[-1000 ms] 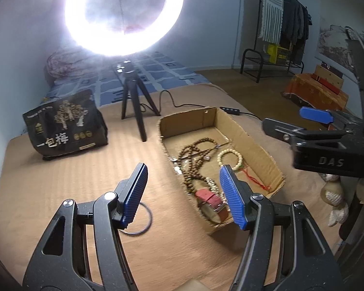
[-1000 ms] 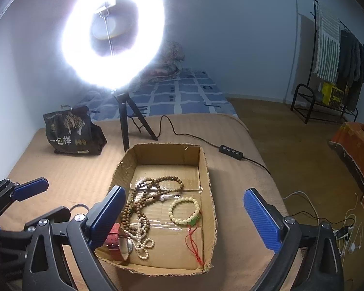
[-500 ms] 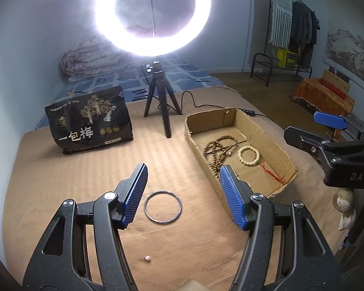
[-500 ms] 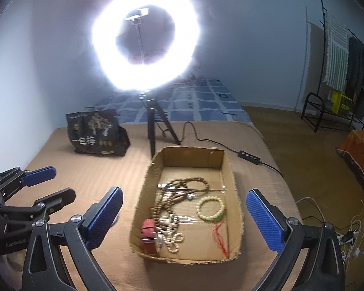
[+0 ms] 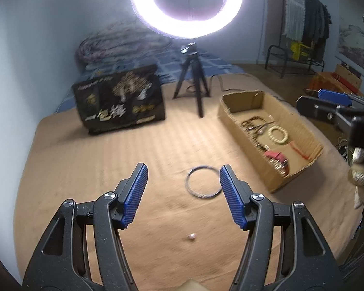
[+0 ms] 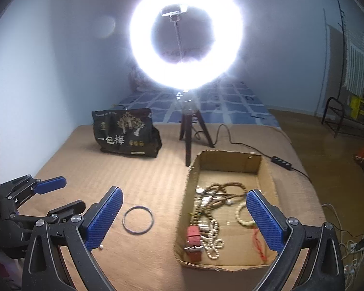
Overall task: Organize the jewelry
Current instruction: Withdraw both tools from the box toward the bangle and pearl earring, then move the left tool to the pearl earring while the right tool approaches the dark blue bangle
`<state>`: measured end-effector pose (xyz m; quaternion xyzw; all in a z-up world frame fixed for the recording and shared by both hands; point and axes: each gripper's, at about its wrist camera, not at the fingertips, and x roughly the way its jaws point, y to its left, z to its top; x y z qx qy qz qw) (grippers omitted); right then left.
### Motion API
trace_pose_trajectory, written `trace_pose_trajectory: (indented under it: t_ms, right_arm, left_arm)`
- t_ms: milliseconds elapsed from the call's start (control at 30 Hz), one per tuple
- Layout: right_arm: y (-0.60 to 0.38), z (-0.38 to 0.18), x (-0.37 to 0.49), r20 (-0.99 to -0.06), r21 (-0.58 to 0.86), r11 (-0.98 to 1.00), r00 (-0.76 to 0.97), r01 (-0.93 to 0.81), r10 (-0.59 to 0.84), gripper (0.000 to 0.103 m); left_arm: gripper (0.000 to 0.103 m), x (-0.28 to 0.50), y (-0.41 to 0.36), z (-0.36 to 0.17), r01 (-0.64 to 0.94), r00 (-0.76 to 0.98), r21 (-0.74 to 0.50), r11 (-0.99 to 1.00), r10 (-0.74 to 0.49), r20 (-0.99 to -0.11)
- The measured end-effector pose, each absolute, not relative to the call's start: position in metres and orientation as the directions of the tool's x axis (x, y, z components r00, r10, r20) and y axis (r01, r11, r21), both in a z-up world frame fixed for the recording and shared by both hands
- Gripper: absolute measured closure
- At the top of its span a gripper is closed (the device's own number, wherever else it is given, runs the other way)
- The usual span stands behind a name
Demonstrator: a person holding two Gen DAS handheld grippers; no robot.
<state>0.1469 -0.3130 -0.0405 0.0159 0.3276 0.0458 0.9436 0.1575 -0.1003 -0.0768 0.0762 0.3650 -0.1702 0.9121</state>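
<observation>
A thin metal bangle (image 5: 202,181) lies flat on the tan bedcover, just ahead of my left gripper (image 5: 184,173) and a little right of its middle. The left jaws stand open with nothing between them. A small pearl bead (image 5: 191,236) rests on the cover under that gripper. The cardboard tray (image 6: 264,162) holds wooden bead strands (image 6: 220,191), a cream bead bracelet (image 6: 241,215), a white bead strand (image 6: 213,245) and a red-strapped watch (image 6: 194,240). My right gripper (image 6: 183,197) hangs open and empty over the tray's left wall, with the bangle (image 6: 138,219) by its left finger.
A lit ring light on a black tripod (image 6: 190,133) stands behind the tray, its cable and switch (image 6: 281,162) trailing right. A black printed bag (image 6: 126,133) sits at the back left. The wall runs along the left; the bed's edge and wooden floor lie right.
Both grippers have swung left across the bed. The tray has slid to the right in both views, and the bangle and the small bead have come into full sight between the left fingers.
</observation>
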Motion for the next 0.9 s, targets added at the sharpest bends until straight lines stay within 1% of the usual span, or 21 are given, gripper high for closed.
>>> trace_pose_trajectory:
  t_ms: [200, 400, 600, 633, 667, 833, 900]
  right_arm:
    - [-0.296, -0.056, 0.166, -0.652, 0.082, 0.991, 0.746, -0.11, 0.137, 0.0]
    - [-0.274, -0.085, 0.188, -0.722, 0.132, 0.979, 0.661, -0.157, 0.203, 0.001]
    - [-0.256, -0.116, 0.2, -0.776, 0.158, 0.974, 0.589, -0.162, 0.224, 0.001]
    - [-0.252, -0.122, 0.202, -0.783, 0.163, 0.973, 0.578, -0.164, 0.228, 0.001]
    - [-0.248, -0.127, 0.204, -0.789, 0.162, 0.973, 0.57, -0.165, 0.228, 0.001]
    - [-0.233, -0.147, 0.209, -0.809, 0.127, 0.977, 0.552, -0.173, 0.203, 0.001]
    - [-0.23, -0.152, 0.211, -0.812, 0.115, 0.979, 0.552, -0.17, 0.191, 0.001]
  left_arm:
    - [0.039, 0.159, -0.074, -0.091, 0.343, 0.649, -0.014, 0.939, -0.248, -0.719]
    - [0.039, 0.153, -0.067, -0.117, 0.36, 0.593, -0.048, 0.932, -0.268, -0.759]
    - [0.04, 0.144, -0.063, -0.148, 0.357, 0.534, -0.112, 0.927, -0.302, -0.79]
    - [0.041, 0.142, -0.064, -0.152, 0.363, 0.533, -0.114, 0.925, -0.306, -0.789]
    - [0.045, 0.139, -0.066, -0.155, 0.371, 0.53, -0.114, 0.922, -0.311, -0.789]
    - [0.049, 0.133, -0.076, -0.172, 0.398, 0.504, -0.1, 0.912, -0.309, -0.806]
    - [0.056, 0.133, -0.08, -0.178, 0.4, 0.492, -0.104, 0.911, -0.309, -0.814]
